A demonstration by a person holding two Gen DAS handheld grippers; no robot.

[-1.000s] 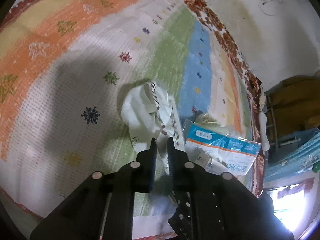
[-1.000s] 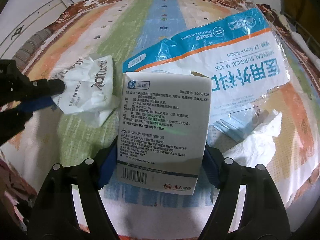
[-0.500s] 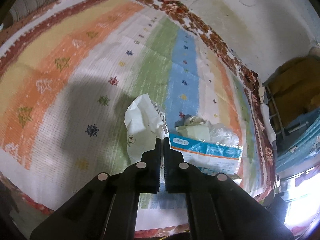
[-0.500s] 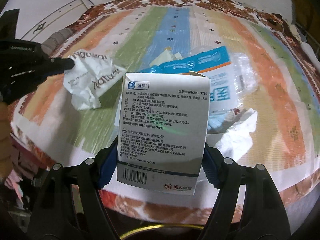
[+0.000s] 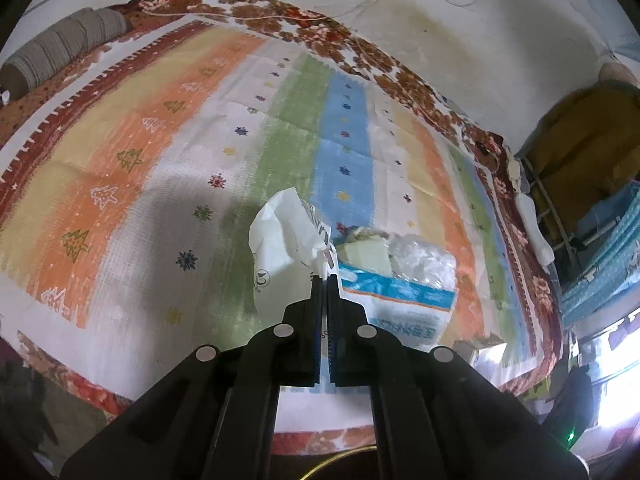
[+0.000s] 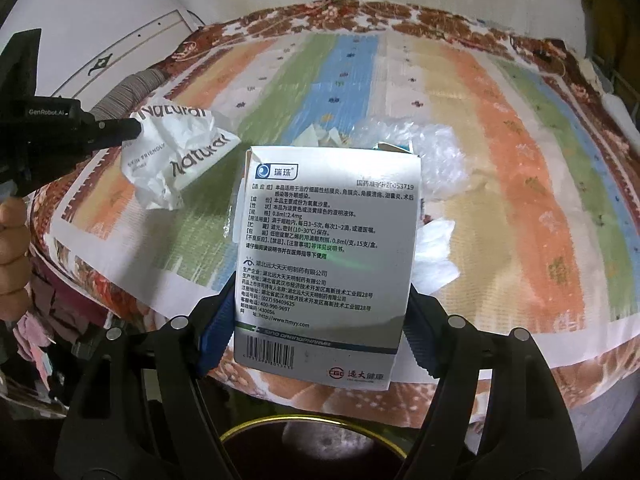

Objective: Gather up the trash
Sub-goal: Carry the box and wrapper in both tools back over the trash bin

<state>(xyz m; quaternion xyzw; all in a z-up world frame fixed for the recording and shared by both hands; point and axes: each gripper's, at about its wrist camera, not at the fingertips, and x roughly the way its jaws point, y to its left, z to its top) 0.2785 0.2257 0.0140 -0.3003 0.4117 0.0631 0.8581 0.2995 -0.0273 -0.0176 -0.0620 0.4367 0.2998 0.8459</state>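
- The left gripper (image 5: pixel 324 276) has its jaws pressed together on an edge of a crumpled white wrapper (image 5: pixel 282 258), which hangs in the air above the striped bedspread (image 5: pixel 160 152).
- From the other side, that same wrapper (image 6: pixel 176 160) shows the word "Natural" printed twice, and the left gripper (image 6: pixel 134 130) comes in from the left edge with its tip pinching the wrapper's upper corner.
- The right gripper (image 6: pixel 320 312) is clamped on a white medicine box (image 6: pixel 326 256), one blue-padded finger against each side of it; the box stands upright, its printed back and barcode facing the camera.
- The box is held off the bed, near its front edge, with a dark round bin with a gold rim (image 6: pixel 316 444) directly below it.
- More trash lies on the bedspread behind the box: a crinkled clear plastic bag (image 6: pixel 432 152), white crumpled tissue (image 6: pixel 436 256) just right of the box, and some pale folded paper (image 6: pixel 320 136) beyond.
- In the left wrist view a blue, orange and white plastic packet (image 5: pixel 396 300) lies on the bed just right of the wrapper; whether the two touch is hard to tell, since the gripper fingers cover the spot.
- A grey ribbed bolster (image 5: pixel 60 48) lies at the bed's far left corner.
- A person's fingers (image 6: pixel 14 256) show at the left edge, under the left gripper's handle.
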